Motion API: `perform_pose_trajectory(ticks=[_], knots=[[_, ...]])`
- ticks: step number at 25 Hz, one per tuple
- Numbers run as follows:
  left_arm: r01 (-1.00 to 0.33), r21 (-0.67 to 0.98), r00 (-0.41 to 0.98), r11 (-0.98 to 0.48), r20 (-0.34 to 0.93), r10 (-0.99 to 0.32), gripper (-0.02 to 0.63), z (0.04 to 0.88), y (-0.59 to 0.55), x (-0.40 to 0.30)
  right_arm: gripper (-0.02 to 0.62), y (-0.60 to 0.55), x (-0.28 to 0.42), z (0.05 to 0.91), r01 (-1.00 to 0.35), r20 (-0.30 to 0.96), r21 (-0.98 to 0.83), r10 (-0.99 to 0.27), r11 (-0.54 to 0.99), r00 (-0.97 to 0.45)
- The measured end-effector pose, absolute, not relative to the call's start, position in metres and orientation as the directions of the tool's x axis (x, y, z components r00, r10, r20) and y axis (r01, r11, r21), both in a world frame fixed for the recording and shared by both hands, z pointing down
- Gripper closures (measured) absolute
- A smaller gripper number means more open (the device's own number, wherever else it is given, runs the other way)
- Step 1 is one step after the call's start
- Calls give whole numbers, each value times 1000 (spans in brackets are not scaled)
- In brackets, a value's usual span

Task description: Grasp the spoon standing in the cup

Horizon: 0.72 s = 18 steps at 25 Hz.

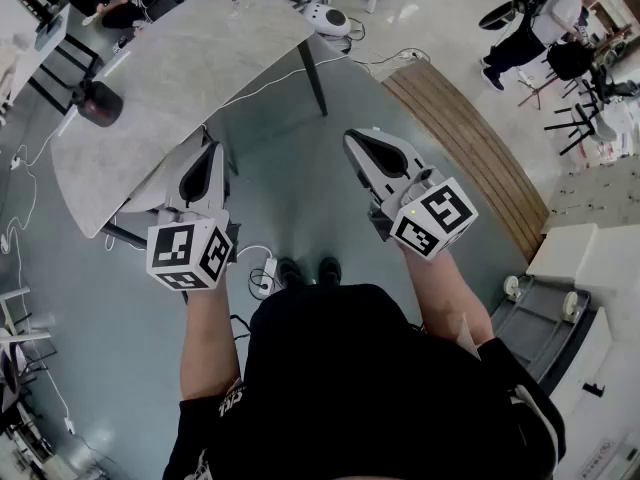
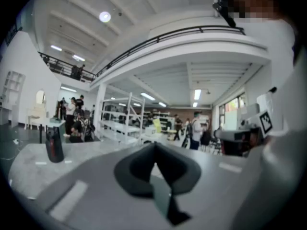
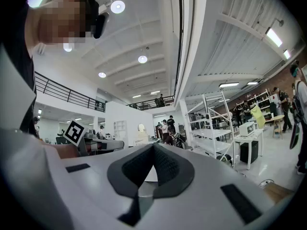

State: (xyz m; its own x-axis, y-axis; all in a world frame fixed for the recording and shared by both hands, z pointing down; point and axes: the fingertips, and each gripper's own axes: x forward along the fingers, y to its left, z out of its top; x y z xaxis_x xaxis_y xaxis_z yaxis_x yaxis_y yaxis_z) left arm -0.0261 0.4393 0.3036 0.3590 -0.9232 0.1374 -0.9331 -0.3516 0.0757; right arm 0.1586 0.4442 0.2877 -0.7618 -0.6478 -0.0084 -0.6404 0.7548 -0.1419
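Note:
A dark cup [image 1: 98, 103] stands near the left end of the grey marble table [image 1: 180, 68]. It appears in the left gripper view as a tall dark cup [image 2: 54, 146] far off to the left. I cannot make out a spoon in it. My left gripper [image 1: 208, 153] hangs in the air over the table's near edge, well short of the cup, jaws shut and empty [image 2: 154, 148]. My right gripper [image 1: 360, 140] is raised over the floor to the right of the table, also shut with nothing in it [image 3: 154, 148].
A white device [image 1: 328, 18] sits on the floor beyond the table's far corner, with cables running from it. A curved wooden platform [image 1: 470, 148] lies to the right, a white cart [image 1: 585, 298] at the right edge. A power strip [image 1: 265, 273] lies by my feet. People stand in the background.

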Motion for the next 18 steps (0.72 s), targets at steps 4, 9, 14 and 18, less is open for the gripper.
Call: perform_pose_trajectory(ticks=[4,9,14,18], knots=[[-931,71,365,-359,145,-920,598,303,441,-16,604,446,167,289,-643,-3,-147,-650,752,-760],[-932,68,362,-356,151,-920,598,307,440,-11,603,447,176,291,-647,-5,-156,-656,746,-755],[-939,60,345,-339,159,-925,598,307,441,0,601,454,194,289,-612,-29,-186,-627,769,-779],[-941,51,338,-334,149,-929,598,306,442,9,601,452,205,291,-594,-45,-207,-614,777,-788]])
